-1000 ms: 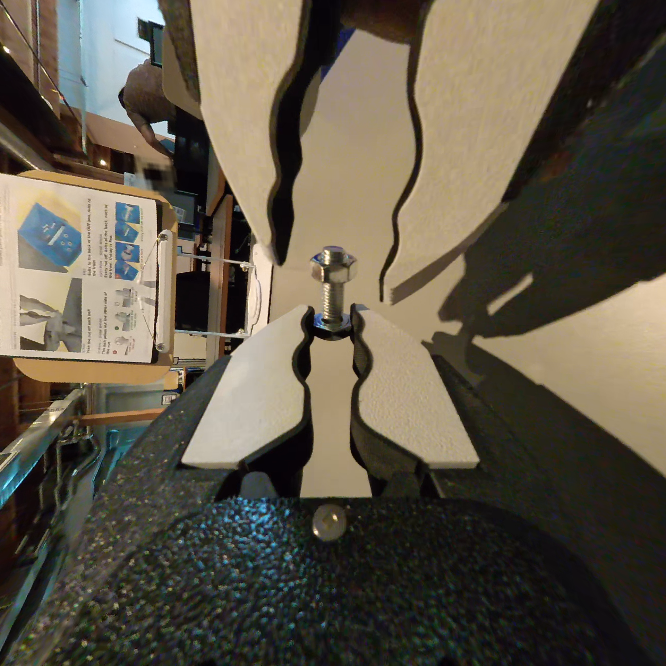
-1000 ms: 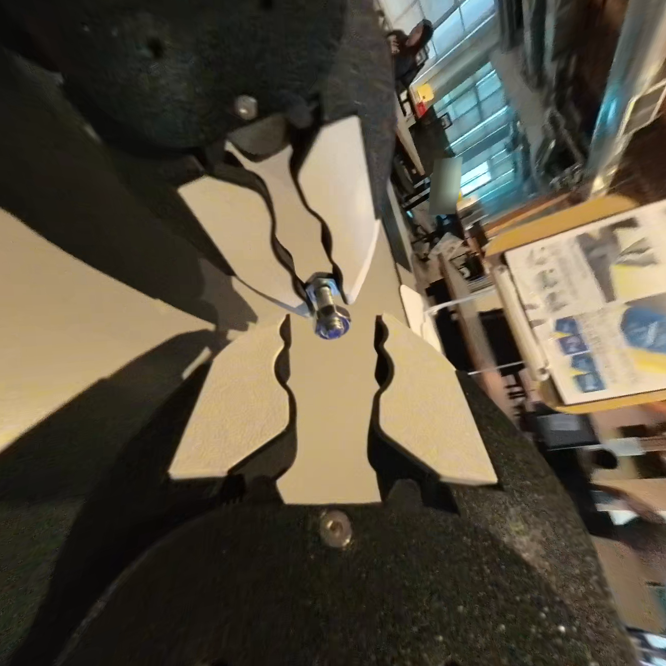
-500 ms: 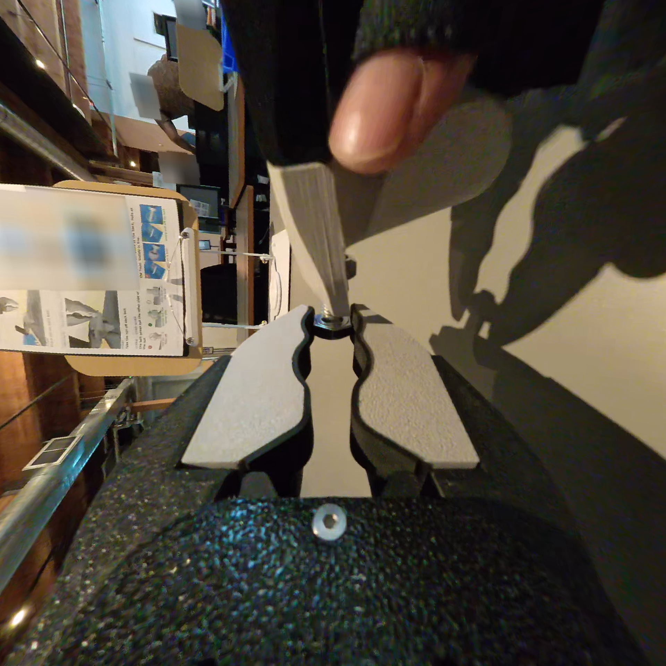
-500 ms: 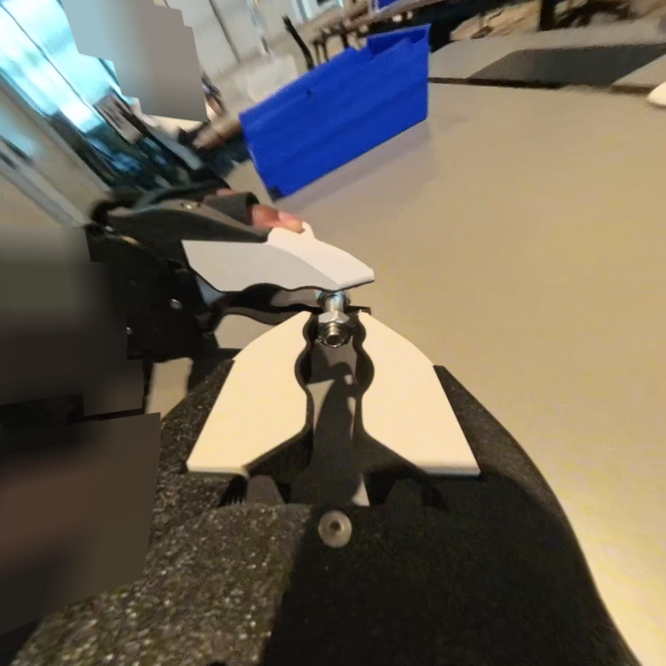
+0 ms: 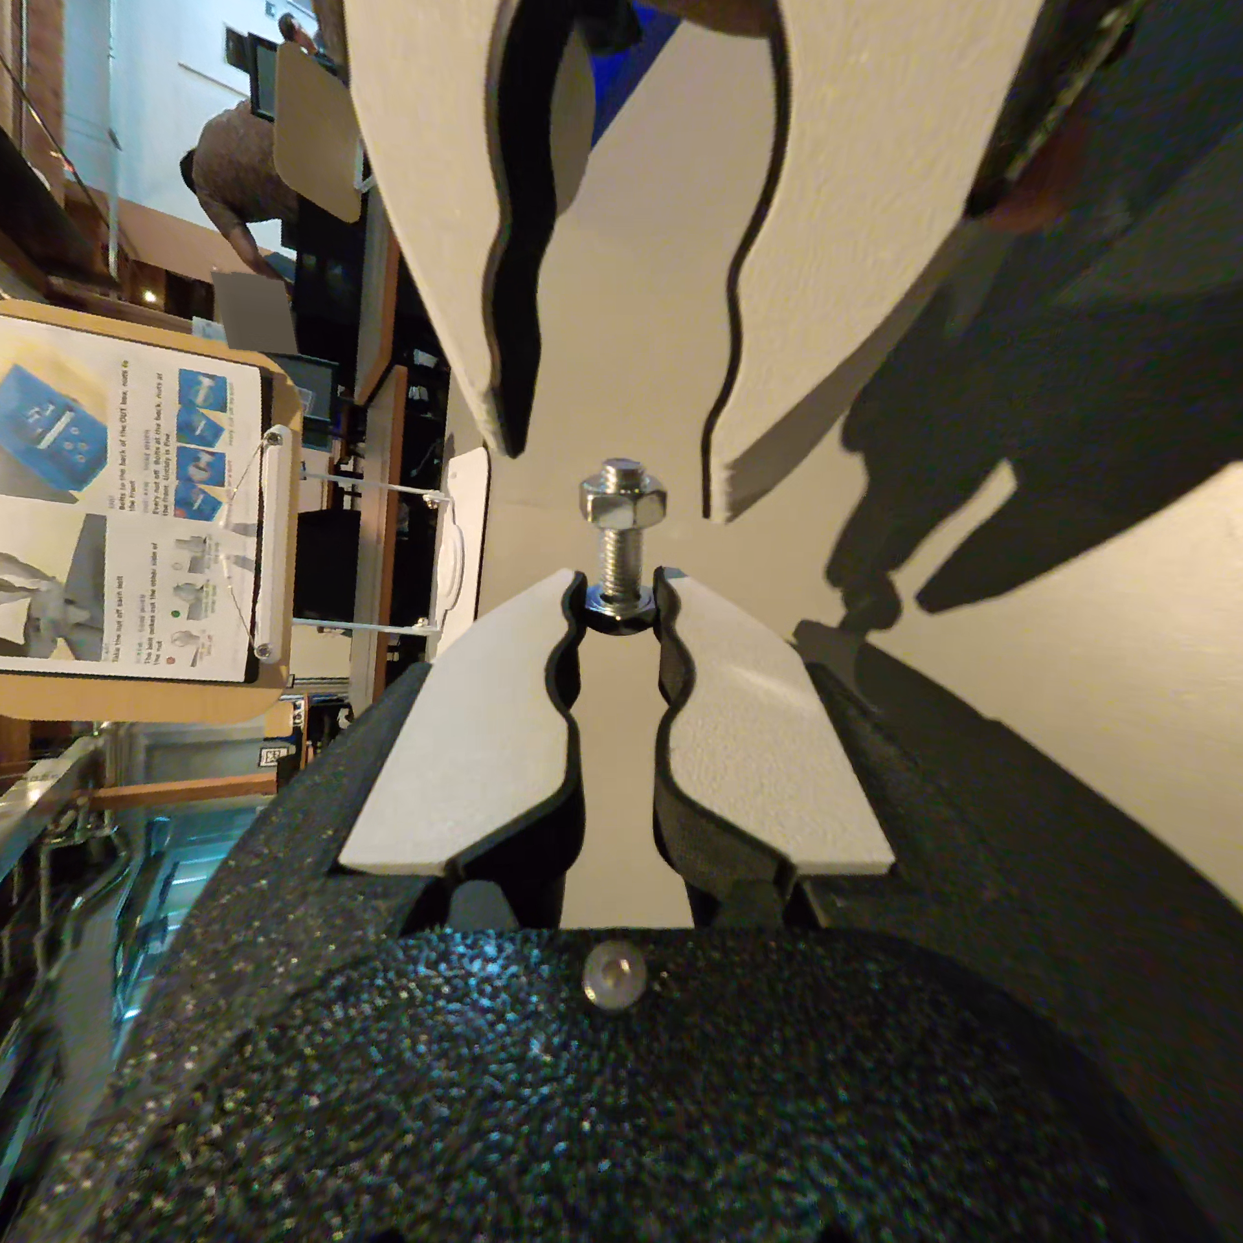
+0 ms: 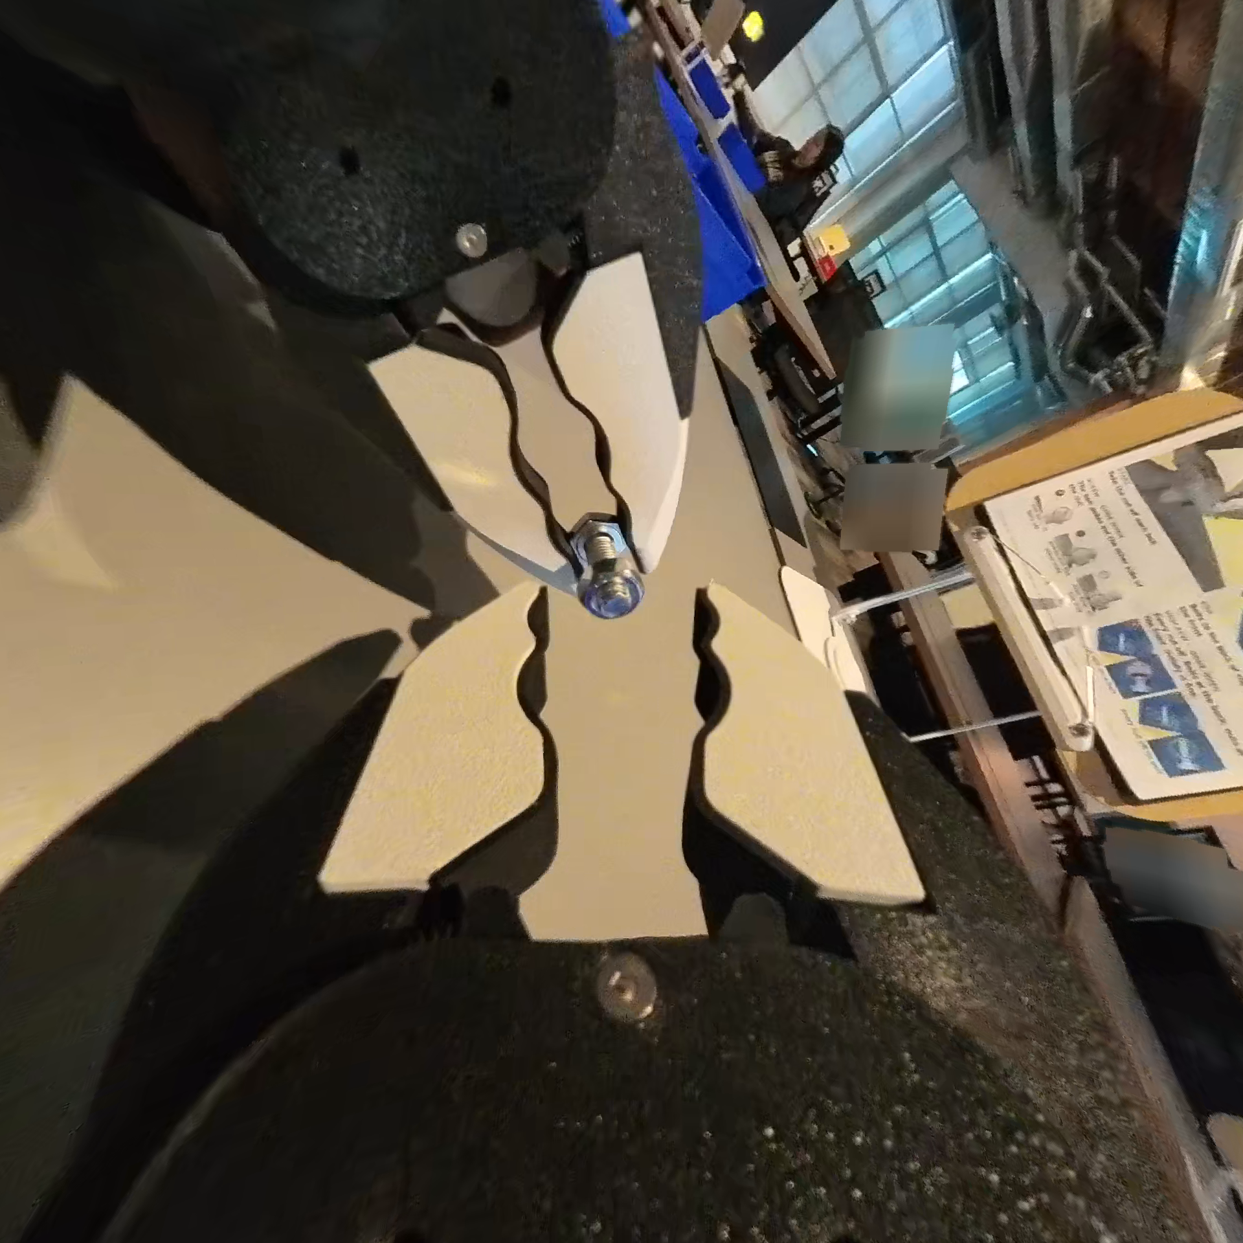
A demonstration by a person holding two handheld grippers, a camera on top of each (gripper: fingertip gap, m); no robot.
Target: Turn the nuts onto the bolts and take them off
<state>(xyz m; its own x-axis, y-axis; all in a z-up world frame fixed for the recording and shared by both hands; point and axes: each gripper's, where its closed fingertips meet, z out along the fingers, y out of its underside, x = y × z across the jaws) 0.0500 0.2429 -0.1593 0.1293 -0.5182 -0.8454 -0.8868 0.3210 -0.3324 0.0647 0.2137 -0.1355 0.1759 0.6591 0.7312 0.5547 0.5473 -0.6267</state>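
Your left wrist view looks out along the left gripper [image 5: 617, 592] at very close range, rolled sideways so the worktop [image 5: 1009, 672] stands like a wall on the right and its far edge runs up the middle. Your right wrist view faces back the opposite way along the right gripper [image 6: 622, 598], just as near and rolled too. Both share the bolt [image 5: 620, 558] with its nut [image 5: 623, 501], each other's fingers, and the instruction sheet [image 5: 121, 511] off the worktop's edge — seen head-on from opposite ends.

A printed sheet [image 5: 128, 511] on a tan board stands beside the beige tabletop [image 5: 1009, 672]; a blue bin [image 6: 713, 229] sits farther off.
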